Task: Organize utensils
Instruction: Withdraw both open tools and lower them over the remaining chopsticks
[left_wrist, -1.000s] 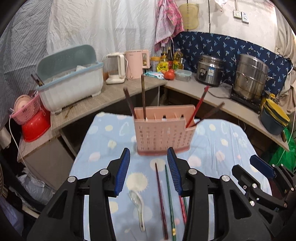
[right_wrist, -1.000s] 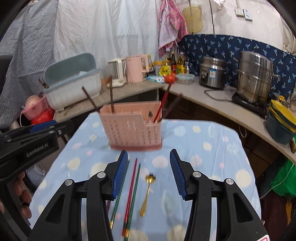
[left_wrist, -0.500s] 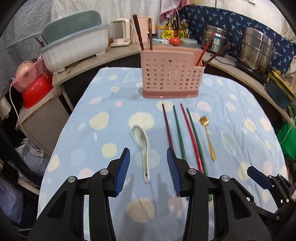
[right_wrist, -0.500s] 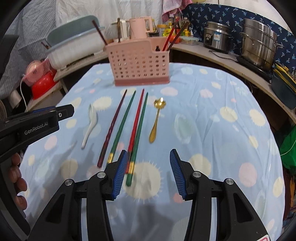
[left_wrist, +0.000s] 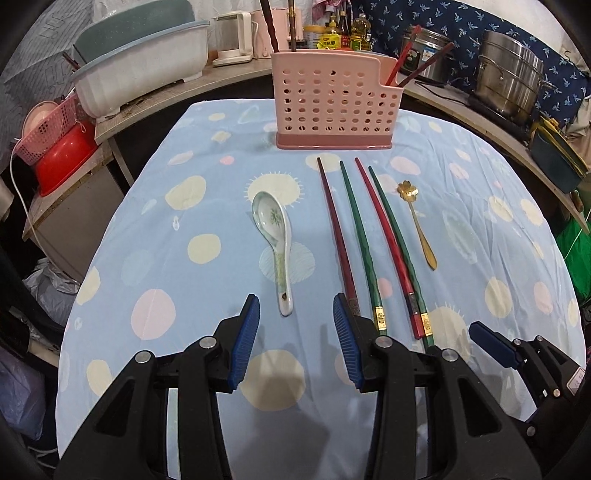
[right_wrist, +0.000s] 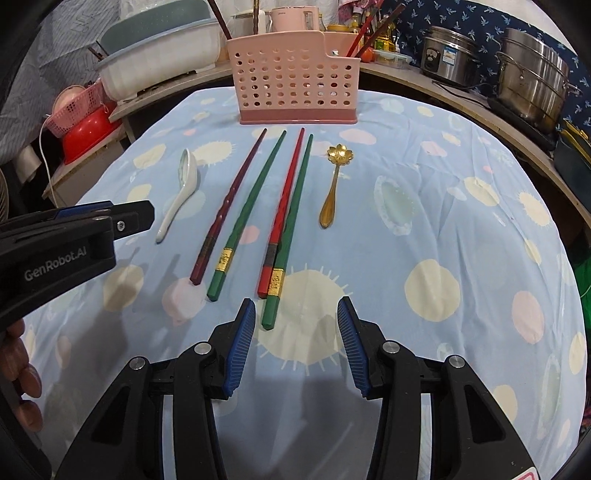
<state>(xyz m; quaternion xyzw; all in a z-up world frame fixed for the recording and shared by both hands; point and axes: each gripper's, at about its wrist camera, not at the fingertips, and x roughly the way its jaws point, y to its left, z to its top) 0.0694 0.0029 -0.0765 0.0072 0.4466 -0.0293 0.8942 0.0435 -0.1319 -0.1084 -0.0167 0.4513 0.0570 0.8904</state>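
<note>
A pink perforated utensil holder (left_wrist: 334, 107) (right_wrist: 295, 88) stands at the far side of the spotted blue tablecloth (left_wrist: 184, 240), with chopsticks upright in it. In front of it lie a white ceramic spoon (left_wrist: 271, 229) (right_wrist: 184, 184), a dark red chopstick (left_wrist: 336, 229), two green chopsticks (right_wrist: 247, 214) flanking a red one (right_wrist: 284, 199), and a gold spoon (left_wrist: 417, 221) (right_wrist: 334, 184). My left gripper (left_wrist: 295, 302) is open, with the white spoon's handle end just ahead of its gap. My right gripper (right_wrist: 295, 301) is open with its jaws closing on nothing; a green chopstick's near end lies by its left finger.
Counters curve behind the table. They carry a white dish tub (left_wrist: 144, 70), a pink basket over a red basin (left_wrist: 62, 155), a kettle (left_wrist: 236, 40), a rice cooker (right_wrist: 447, 55) and a steel pot (right_wrist: 535, 81). A person's fingers (right_wrist: 22, 369) hold the left gripper.
Both grippers have come down toward the table and tipped downward. The holder has slid up in both views, and the utensils on the cloth now lie close in front of the fingers.
</note>
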